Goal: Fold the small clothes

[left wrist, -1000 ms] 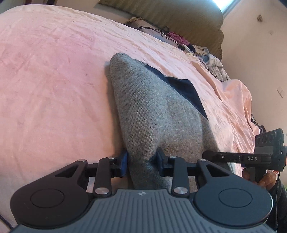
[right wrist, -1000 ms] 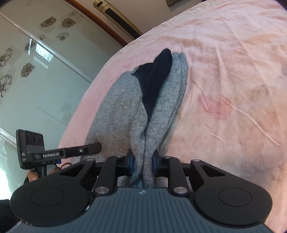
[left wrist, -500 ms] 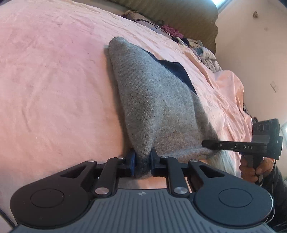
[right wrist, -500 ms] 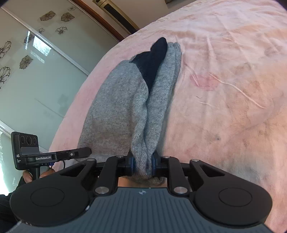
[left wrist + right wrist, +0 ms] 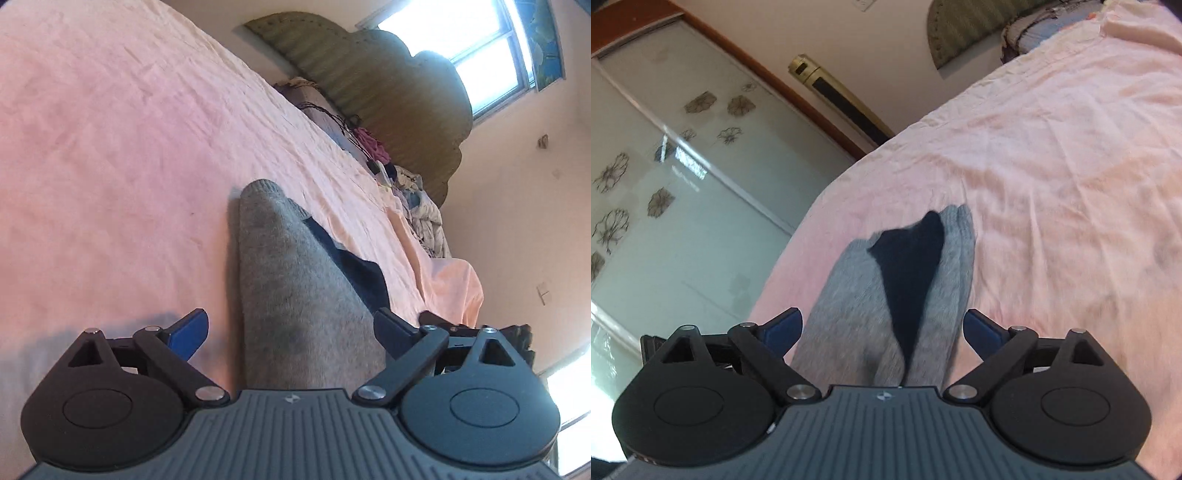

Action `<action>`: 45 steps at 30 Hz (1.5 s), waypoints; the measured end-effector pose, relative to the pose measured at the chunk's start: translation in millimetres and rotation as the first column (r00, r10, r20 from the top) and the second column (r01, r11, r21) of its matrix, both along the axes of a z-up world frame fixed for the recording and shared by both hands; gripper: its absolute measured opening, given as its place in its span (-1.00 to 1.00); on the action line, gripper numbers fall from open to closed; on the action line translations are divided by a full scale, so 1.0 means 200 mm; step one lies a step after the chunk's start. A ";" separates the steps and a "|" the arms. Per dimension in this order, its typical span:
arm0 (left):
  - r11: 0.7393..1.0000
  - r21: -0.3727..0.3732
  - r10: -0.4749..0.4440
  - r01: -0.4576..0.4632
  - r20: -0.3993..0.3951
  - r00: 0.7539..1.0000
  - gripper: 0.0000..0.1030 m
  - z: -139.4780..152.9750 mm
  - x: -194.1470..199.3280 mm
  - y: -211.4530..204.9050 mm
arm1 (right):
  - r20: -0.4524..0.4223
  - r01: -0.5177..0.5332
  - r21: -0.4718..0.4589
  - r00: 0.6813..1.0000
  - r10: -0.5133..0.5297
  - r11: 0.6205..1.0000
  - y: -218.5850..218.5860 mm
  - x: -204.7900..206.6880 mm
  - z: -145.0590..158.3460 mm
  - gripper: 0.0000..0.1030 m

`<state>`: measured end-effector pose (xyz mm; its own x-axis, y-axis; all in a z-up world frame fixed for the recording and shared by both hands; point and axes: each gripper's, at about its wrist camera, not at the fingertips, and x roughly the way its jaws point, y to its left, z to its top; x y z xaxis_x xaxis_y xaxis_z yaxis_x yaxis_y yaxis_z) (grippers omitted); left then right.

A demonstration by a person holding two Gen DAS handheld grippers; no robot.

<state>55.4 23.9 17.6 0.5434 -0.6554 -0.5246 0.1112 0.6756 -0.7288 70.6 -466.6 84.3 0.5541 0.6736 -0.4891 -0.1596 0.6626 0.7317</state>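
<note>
A grey knitted garment [image 5: 295, 295] with a dark navy patch [image 5: 360, 273] lies folded on the pink bedsheet [image 5: 110, 166]. My left gripper [image 5: 291, 332] is opening, jaws spread wide; the garment's near end lies between the blue pads [image 5: 188, 332] without touching them. In the right wrist view the same grey garment [image 5: 849, 314] shows its navy patch [image 5: 908, 280] in the middle. My right gripper [image 5: 882, 332] is opening too, and its pads [image 5: 982, 332] stand clear of the cloth on both sides.
An olive headboard [image 5: 388, 85] and a heap of loose clothes [image 5: 421, 206] sit at the bed's far end. A glass sliding door with flower prints [image 5: 683, 184] and a gold standing unit [image 5: 838, 99] stand beyond the bed's left edge.
Both grippers were shut on the garment's near edge and have let go, jaws swinging wide. Both have drawn back from it, and the garment now rests flat on the sheet.
</note>
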 end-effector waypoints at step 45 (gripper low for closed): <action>0.967 0.245 -0.069 0.064 0.014 0.998 -0.63 0.00 -0.32 0.23 | -0.042 -0.281 -0.084 0.960 0.278 0.956 0.57 -0.23 -0.14 -0.59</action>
